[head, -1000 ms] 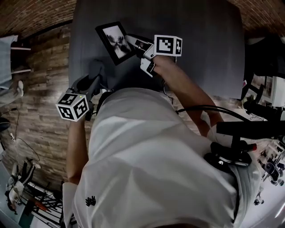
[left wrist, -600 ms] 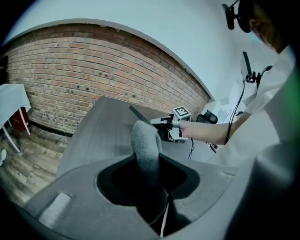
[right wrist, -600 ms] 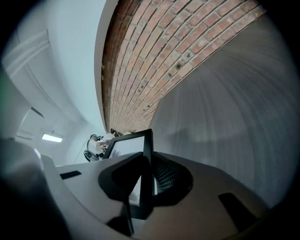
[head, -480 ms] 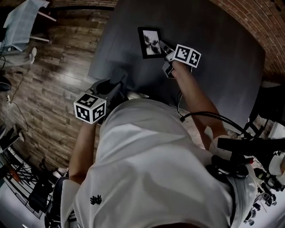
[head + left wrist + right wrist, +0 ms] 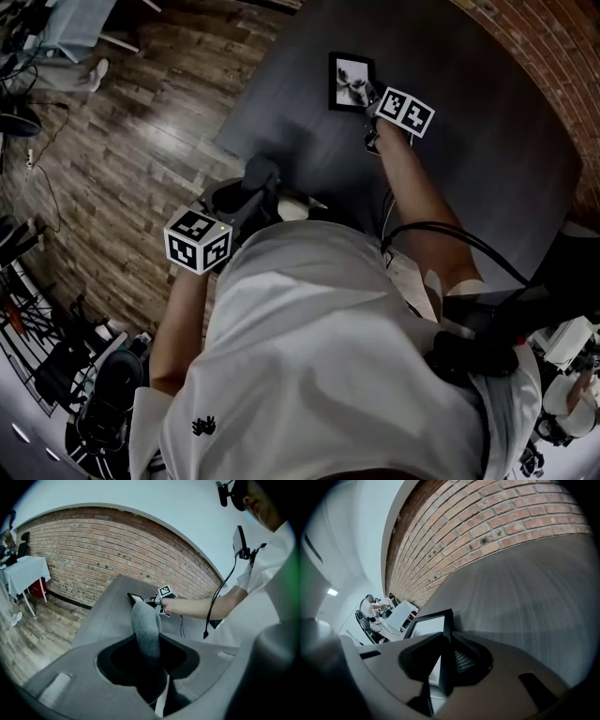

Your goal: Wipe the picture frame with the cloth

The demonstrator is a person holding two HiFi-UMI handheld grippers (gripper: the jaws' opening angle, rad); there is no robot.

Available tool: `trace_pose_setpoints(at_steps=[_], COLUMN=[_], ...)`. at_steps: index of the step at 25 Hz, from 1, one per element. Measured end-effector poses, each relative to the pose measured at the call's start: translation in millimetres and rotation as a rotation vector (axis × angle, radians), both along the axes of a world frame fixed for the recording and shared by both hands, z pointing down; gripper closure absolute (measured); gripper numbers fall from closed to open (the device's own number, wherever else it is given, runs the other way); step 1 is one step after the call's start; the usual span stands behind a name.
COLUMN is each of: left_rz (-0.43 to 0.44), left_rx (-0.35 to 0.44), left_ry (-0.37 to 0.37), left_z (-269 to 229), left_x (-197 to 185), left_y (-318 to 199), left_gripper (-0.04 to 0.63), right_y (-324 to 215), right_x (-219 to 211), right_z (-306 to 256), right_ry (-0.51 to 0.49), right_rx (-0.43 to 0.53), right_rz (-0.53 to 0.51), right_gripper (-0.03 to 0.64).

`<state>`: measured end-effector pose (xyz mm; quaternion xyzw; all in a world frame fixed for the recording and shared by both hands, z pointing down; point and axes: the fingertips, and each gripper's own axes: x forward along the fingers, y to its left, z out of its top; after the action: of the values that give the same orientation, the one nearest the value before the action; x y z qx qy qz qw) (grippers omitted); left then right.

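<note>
The black picture frame (image 5: 352, 82) is held tilted just above the far part of the dark grey table (image 5: 487, 159), its photo facing up. My right gripper (image 5: 371, 95) is shut on the frame's right edge; in the right gripper view that black edge (image 5: 443, 634) sits clamped between the jaws. My left gripper (image 5: 251, 186) stays near the table's near edge, shut on a grey cloth (image 5: 260, 174) that sticks up from the jaws (image 5: 145, 630). From the left gripper view, the frame (image 5: 135, 598) and the right gripper (image 5: 151, 601) lie ahead, beyond the cloth.
A brick wall (image 5: 553, 66) runs behind the table. Wooden floor (image 5: 122, 131) lies to the left, with a white-draped table (image 5: 23, 573) beyond it. A black cable (image 5: 441, 230) hangs by the right arm. Gear clutters the floor at lower left (image 5: 56, 375).
The right gripper has carried the frame down toward the table and farther from the body. The left gripper has moved with the cloth closer to the table's edge. The head view has swung.
</note>
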<state>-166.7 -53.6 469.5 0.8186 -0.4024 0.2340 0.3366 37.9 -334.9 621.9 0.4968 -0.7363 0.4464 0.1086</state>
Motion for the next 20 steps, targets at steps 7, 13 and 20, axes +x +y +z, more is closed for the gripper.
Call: trace_pose_setpoints(at_steps=[7,13,20], left_rz=[-0.040,0.006,0.102], left_rx=[-0.013,-0.009,0.074], left_ry=[0.007,0.003,-0.010], left_z=[-11,-6,-18], left_x=[1,19,53], left_y=[13,26,14], left_gripper=[0.466,0.466,0.466], right_y=[0,20,85], right_x=[-8,10,51], right_z=[-4,-11,-16], right_ry=[0.095,0.054,0.035], right_rx=[0.051,0.096,0.092], right_rz=[-0.032,-0.023,-0.056], right_gripper=[0.533,0.477,0.577])
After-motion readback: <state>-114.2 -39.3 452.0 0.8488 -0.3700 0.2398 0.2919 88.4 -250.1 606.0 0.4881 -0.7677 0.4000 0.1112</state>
